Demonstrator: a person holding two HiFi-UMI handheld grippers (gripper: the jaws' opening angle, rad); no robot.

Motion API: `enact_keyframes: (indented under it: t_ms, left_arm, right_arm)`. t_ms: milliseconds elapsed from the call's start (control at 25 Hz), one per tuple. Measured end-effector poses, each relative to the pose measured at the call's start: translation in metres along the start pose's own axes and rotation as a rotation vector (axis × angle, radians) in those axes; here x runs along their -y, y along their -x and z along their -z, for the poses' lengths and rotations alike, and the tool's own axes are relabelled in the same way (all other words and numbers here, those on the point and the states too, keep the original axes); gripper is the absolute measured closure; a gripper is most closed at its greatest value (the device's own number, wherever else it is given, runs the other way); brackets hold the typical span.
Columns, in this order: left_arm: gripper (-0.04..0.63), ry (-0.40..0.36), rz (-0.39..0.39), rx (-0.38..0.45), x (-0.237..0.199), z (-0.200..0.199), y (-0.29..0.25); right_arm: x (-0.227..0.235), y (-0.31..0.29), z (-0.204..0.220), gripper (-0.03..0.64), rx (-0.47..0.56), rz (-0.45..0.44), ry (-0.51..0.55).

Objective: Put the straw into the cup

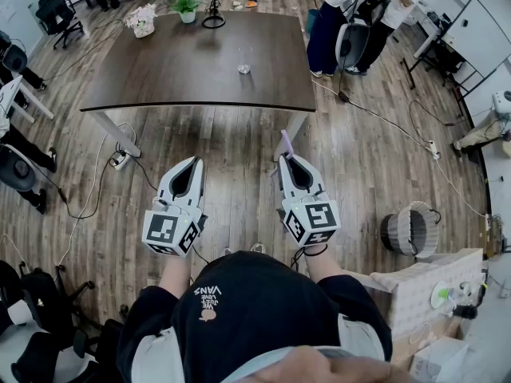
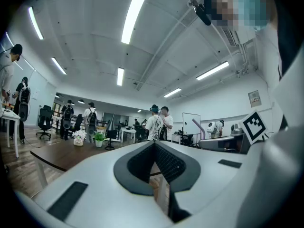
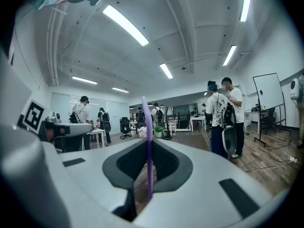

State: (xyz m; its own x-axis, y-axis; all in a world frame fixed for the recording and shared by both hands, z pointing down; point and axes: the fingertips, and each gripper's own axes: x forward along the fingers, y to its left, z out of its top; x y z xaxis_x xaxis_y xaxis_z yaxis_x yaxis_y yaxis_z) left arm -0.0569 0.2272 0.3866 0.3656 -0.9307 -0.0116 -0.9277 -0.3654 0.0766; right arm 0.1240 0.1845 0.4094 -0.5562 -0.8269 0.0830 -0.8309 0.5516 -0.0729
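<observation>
A small clear cup [image 1: 243, 69] stands on the dark wooden table [image 1: 160, 70], right of its middle. My right gripper [image 1: 281, 159] is held level over the floor, short of the table's near edge. It is shut on a purple straw [image 1: 286, 144], which sticks up from the jaw tips. In the right gripper view the straw [image 3: 148, 141] stands upright between the pinched jaws of the right gripper [image 3: 148, 196]. My left gripper [image 1: 196, 162] hovers beside it at the same height, shut with nothing in it; the left gripper [image 2: 164, 198] shows closed tips.
At the table's far edge are a flower pot [image 1: 142, 21], a green plant [image 1: 186, 8] and a black lamp [image 1: 212, 6]. People stand at the table's far right corner [image 1: 351, 14]. A wire basket [image 1: 409, 230] and cables [image 1: 399, 130] lie on the floor to the right.
</observation>
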Motion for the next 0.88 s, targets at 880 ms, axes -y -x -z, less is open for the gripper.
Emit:
enact_keyframes:
  t_ms: [880]
  left_arm:
    - [0.586,0.013,0.093,-0.020,-0.028,0.008,0.006]
  right_arm:
    - [-0.031,-0.003,0.001,0.577,0.021,0.068,-0.026]
